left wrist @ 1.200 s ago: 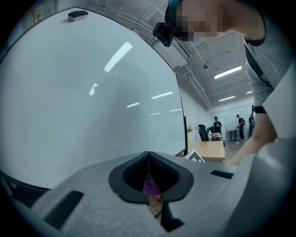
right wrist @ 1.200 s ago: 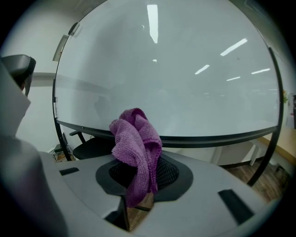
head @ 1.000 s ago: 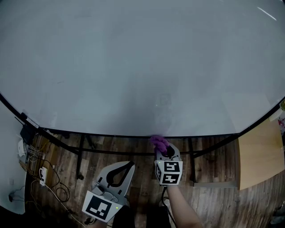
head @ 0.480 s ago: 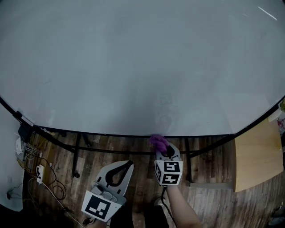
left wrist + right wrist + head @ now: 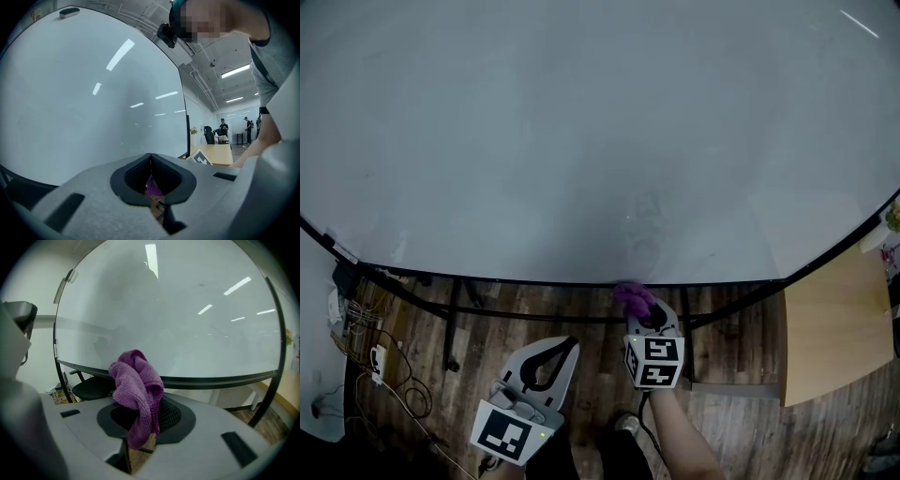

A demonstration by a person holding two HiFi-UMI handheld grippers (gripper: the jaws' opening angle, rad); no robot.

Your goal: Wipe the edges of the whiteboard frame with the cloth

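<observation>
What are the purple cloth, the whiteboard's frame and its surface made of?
The cloth looks like microfibre or terry: fuzzy, matte purple pile. The frame seems dark painted metal, thin and smooth. The board surface is glossy, mirroring ceiling lights; material unclear.

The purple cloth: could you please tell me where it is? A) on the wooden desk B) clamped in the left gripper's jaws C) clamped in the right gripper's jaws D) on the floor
C: the right gripper view shows the purple cloth pinched in the jaws of the right gripper.

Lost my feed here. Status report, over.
Right tool shut on cloth. Cloth up at the bottom frame. Left tool shut, empty, below the board. Nothing blocking the edge.
</observation>
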